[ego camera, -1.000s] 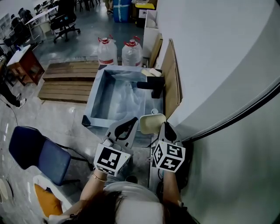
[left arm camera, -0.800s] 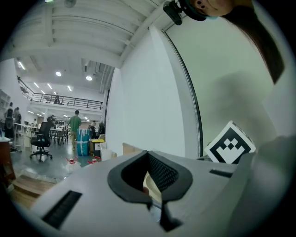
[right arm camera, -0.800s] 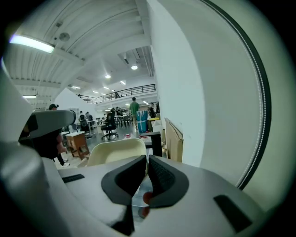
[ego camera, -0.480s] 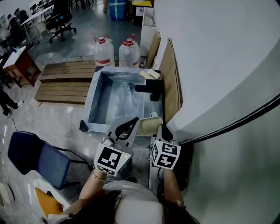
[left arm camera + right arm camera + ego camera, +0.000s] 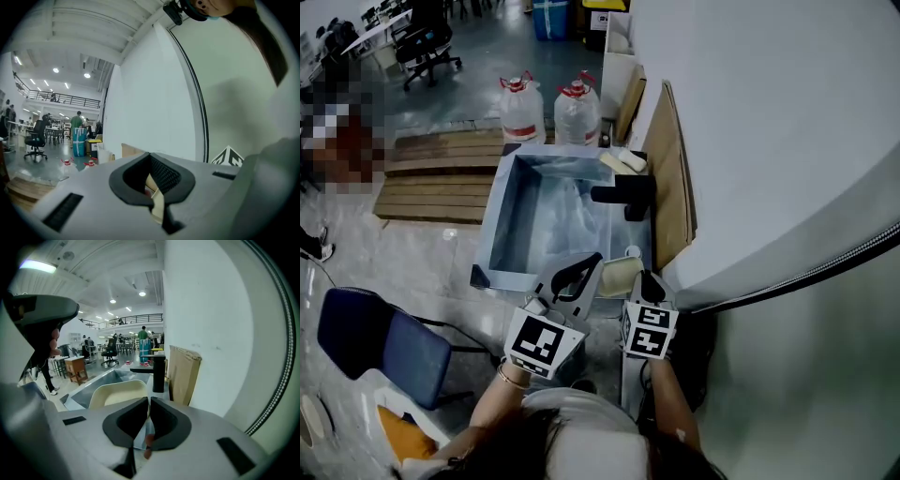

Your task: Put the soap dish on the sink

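Cream soap dish (image 5: pixel 617 274) sits at the near right corner of the steel sink (image 5: pixel 501 195), with the right gripper (image 5: pixel 643 280) on it and the left gripper (image 5: pixel 587 264) just beside.

Left gripper view: the fingers (image 5: pixel 166 176) are pressed together, with a cream sliver showing in the gap behind them.

Right gripper view: the fingers (image 5: pixel 164 419) pinch the dish's near rim. A black tap (image 5: pixel 159 373) stands beyond.

Workshop hall beside a white wall (image 5: pixel 769 112).
Grey floor (image 5: pixel 478 70) carries a wooden pallet (image 5: pixel 441 178), blue chair (image 5: pixel 380 337), two water jugs (image 5: pixel 522 111); ceiling lights (image 5: pixel 86 75) glow.
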`<move>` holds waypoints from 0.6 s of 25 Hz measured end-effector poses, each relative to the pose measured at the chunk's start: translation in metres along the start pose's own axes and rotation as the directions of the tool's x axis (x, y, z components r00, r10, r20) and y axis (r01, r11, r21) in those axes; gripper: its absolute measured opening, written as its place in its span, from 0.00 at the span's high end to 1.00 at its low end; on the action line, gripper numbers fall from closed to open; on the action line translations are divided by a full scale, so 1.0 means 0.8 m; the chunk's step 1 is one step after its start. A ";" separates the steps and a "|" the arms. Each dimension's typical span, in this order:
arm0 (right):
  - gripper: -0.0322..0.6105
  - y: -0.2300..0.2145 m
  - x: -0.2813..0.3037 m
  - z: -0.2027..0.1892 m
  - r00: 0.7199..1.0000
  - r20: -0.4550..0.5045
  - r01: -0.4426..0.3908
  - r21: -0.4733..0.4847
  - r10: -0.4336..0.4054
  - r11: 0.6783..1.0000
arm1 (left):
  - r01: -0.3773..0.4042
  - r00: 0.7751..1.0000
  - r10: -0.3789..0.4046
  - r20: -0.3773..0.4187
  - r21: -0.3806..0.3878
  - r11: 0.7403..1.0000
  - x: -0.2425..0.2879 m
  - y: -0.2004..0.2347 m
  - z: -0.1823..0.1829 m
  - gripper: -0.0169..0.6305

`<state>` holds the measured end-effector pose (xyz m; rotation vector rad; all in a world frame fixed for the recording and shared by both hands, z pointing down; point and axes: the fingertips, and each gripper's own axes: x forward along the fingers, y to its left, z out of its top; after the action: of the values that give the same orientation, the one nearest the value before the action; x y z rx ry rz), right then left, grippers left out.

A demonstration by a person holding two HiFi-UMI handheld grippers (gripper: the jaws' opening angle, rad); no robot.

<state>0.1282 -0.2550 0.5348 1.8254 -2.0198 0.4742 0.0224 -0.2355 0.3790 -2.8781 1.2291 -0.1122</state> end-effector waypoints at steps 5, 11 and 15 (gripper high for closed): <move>0.89 -0.002 0.017 -0.015 0.999 -0.034 0.003 -0.029 -0.004 1.000 | 0.011 1.000 -0.011 -0.005 0.003 1.000 0.007 0.004 -0.003 0.97; 0.89 -0.007 0.038 -0.038 0.997 -0.078 0.010 -0.043 -0.013 0.999 | 0.018 1.000 -0.018 -0.023 -0.015 1.000 0.015 0.008 -0.008 0.97; 0.89 -0.007 0.049 -0.050 0.995 -0.098 0.007 -0.055 -0.013 0.998 | 0.021 0.999 -0.021 -0.033 -0.022 1.000 0.017 0.010 -0.012 0.97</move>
<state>0.1322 -0.2705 0.5887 1.7442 -1.9381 0.4916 0.0255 -0.2507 0.3893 -2.9197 1.2130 -0.1488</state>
